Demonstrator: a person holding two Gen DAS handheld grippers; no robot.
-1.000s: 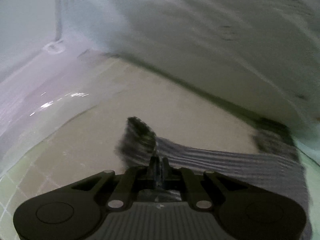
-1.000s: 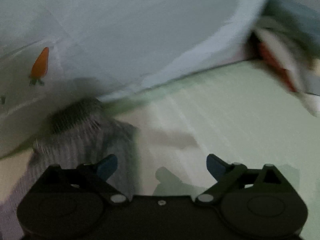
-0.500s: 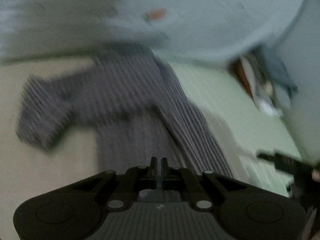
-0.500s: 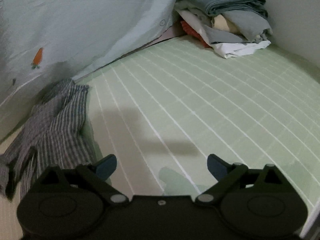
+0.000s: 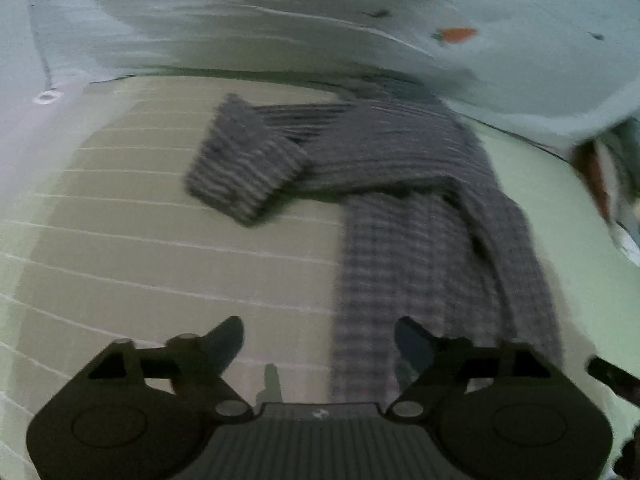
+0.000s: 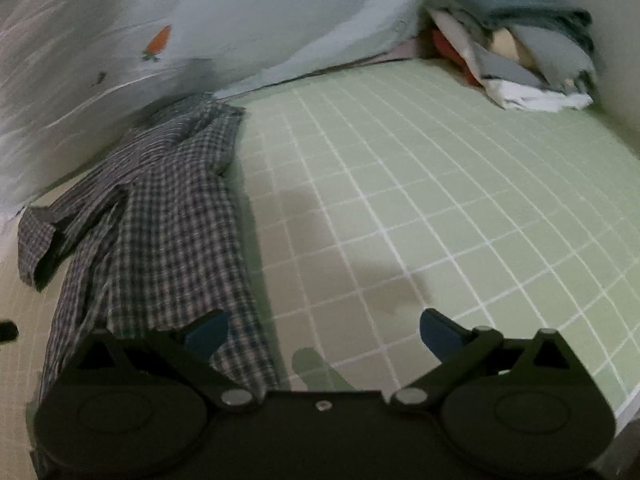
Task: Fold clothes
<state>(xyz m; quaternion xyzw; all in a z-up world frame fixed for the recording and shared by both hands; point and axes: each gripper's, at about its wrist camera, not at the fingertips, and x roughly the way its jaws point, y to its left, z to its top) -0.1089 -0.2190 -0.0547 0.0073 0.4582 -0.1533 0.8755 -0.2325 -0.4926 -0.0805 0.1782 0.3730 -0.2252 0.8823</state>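
Behind checked shirt [image 6: 160, 216]: carrot-print quilt [image 6: 224, 20]; far corner, clothes pile [image 6: 516, 44].

Green grid-lined bed [image 6: 440, 184] — checked shirt [image 6: 168, 216], clothes pile [image 6: 516, 48] lying on it.

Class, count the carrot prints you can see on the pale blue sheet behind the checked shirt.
1: a single orange carrot on the pale blue sheet, up and behind the checked shirt. Folds may hide others.
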